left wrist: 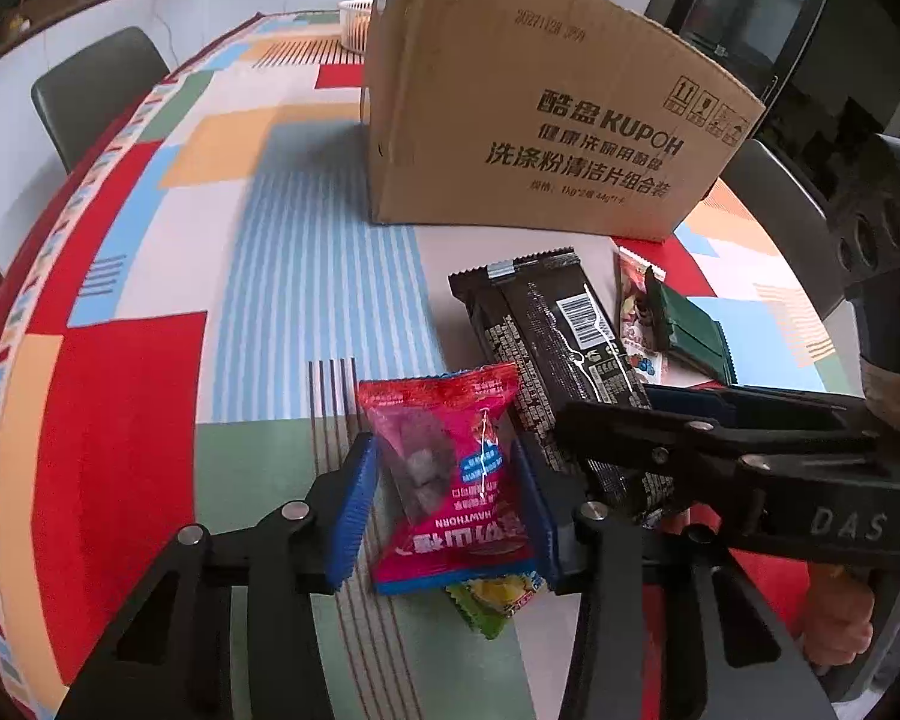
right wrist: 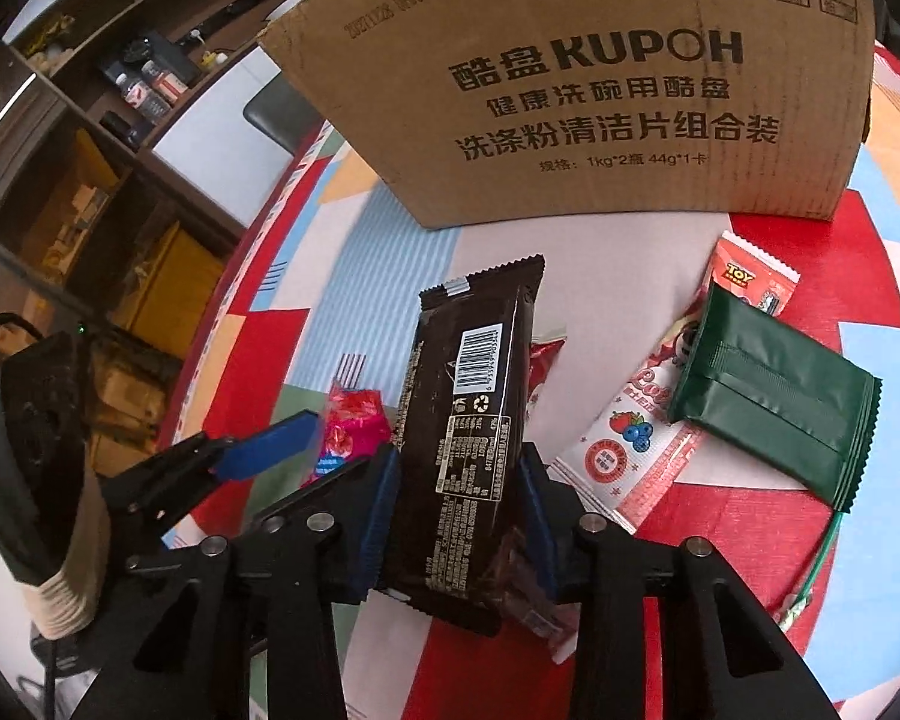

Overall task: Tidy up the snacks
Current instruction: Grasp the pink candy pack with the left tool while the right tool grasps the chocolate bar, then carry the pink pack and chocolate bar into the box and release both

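Observation:
My left gripper (left wrist: pixel 447 507) is shut on a pink hawthorn snack packet (left wrist: pixel 450 468), just above a green and yellow packet (left wrist: pixel 492 603) on the table. My right gripper (right wrist: pixel 459 516) is shut on a long black snack bar (right wrist: pixel 471 420), which also shows in the left wrist view (left wrist: pixel 561 354). The cardboard box (left wrist: pixel 540 102) stands upright behind them, also seen in the right wrist view (right wrist: pixel 600 90). The left gripper appears at the left of the right wrist view (right wrist: pixel 270 450) with the pink packet (right wrist: pixel 348 432).
A dark green packet (right wrist: pixel 768 402) lies on a white and red berry snack strip (right wrist: pixel 630 450) to the right. A white basket (left wrist: pixel 354 24) sits behind the box. Grey chairs (left wrist: pixel 96 90) stand around the colourful tablecloth (left wrist: pixel 150 408). Shelves (right wrist: pixel 120 120) line the wall.

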Motion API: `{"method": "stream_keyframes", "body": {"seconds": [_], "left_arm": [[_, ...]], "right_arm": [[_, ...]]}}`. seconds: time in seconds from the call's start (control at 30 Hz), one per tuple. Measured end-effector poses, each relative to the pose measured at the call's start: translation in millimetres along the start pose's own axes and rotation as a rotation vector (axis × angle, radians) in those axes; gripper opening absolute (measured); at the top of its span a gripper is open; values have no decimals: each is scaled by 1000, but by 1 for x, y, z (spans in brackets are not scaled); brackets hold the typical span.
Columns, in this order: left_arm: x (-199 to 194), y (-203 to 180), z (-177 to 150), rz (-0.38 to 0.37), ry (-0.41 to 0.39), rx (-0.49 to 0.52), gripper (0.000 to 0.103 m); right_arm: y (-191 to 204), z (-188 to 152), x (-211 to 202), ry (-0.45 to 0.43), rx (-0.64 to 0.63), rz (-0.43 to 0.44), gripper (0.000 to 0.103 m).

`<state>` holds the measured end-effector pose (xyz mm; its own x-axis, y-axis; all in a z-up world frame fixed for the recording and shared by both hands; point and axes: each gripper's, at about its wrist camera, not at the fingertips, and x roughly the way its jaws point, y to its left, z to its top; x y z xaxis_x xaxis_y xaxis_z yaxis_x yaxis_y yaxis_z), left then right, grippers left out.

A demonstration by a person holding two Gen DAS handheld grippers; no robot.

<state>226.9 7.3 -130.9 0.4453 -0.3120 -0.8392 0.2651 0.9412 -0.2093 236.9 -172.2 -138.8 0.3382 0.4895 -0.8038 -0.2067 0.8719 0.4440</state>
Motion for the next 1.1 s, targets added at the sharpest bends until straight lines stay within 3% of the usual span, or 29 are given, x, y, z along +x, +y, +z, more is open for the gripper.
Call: {"method": "stream_keyframes", "body": {"seconds": [0.07,0.33,0.67,1.1], "left_arm": [[2,0,-1,4,8,-5,35],[-4,-3,-2,19,-6,-22,30],[-16,4,-6,32,-22,-66,28],[-61,-11,13,53,-142,-52,28]], "right_arm": [[2,0,-1,-2,-6,-2,38],[21,-3,-19,-57,-98,-18,20],[31,-3,-10,-23,-125,6,16],[37,-2,-47,-137,-180,-46,15]]}}
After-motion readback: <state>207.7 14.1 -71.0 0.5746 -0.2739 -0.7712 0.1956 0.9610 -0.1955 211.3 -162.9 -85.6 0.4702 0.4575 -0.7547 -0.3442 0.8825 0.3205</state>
